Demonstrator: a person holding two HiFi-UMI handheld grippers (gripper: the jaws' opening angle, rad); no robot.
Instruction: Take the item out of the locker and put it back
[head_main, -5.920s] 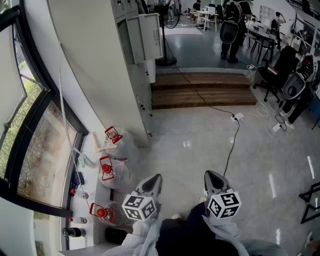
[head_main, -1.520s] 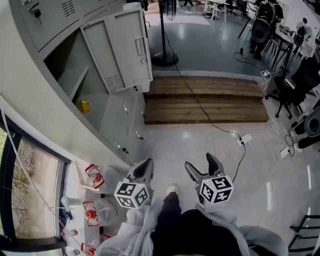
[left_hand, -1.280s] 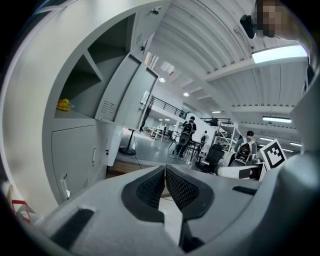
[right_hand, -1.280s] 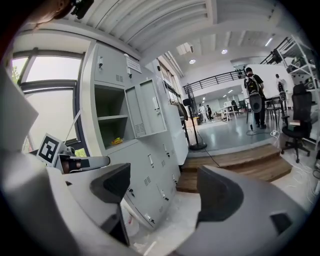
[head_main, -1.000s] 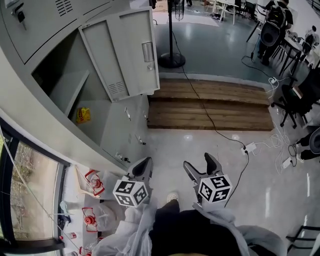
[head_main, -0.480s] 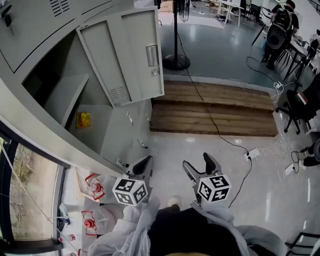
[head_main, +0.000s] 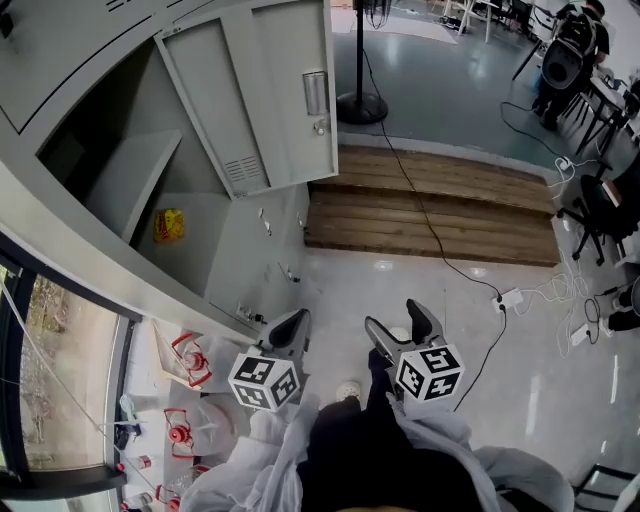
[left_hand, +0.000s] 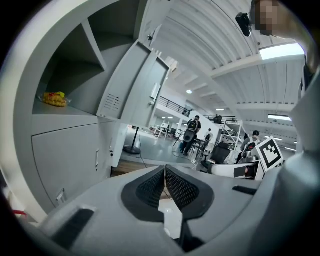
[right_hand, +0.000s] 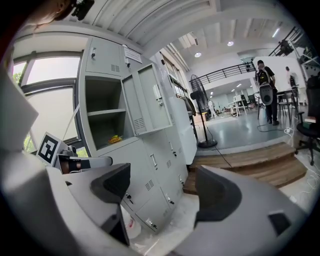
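Note:
The grey locker stands open at the upper left of the head view, its door swung out to the right. A small yellow packet lies on the compartment's floor, also visible as the packet and the packet in the gripper views. My left gripper hangs low in front of the lower lockers, shut with nothing between its pads. My right gripper is beside it, open and empty, well below and to the right of the packet.
A shelf splits the open compartment. Closed lower locker doors face me. Bagged red-topped bottles sit by the window. Wooden steps, a fan stand, a cable and a power strip lie ahead right.
The head view has swung from the locker bank's side onto the open compartment with the packet. Both grippers stay low in front of me, the right one now open.

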